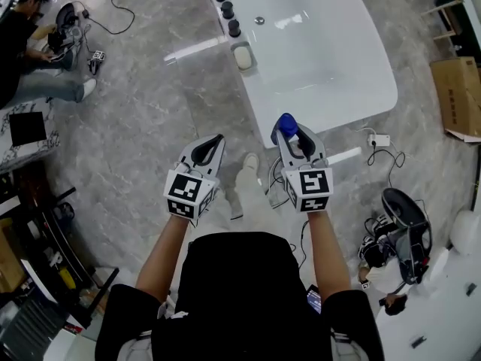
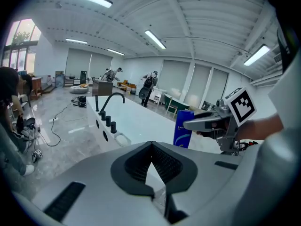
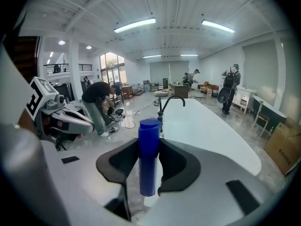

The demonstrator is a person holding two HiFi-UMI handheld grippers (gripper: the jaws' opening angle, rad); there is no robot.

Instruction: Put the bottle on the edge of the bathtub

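A blue bottle [image 1: 286, 124] stands upright between the jaws of my right gripper [image 1: 291, 135], which is shut on it, just off the near end of the white bathtub [image 1: 331, 59]. In the right gripper view the bottle [image 3: 148, 157] fills the middle of the gripper [image 3: 149, 142], with the tub [image 3: 211, 126] stretching ahead. My left gripper [image 1: 215, 143] hangs over the floor to the left of the tub, shut and empty. The left gripper view shows its tips [image 2: 150, 145] meeting, and the bottle [image 2: 183, 128] in the right gripper [image 2: 207, 123] to the right.
Black tap knobs [image 1: 228, 10] and a soap dish [image 1: 243, 56] line the tub's left rim. A person [image 1: 30, 59] sits on the floor at far left. A cardboard box [image 1: 458, 96], a power strip [image 1: 378, 139] with cables and dark equipment [image 1: 402, 232] lie to the right.
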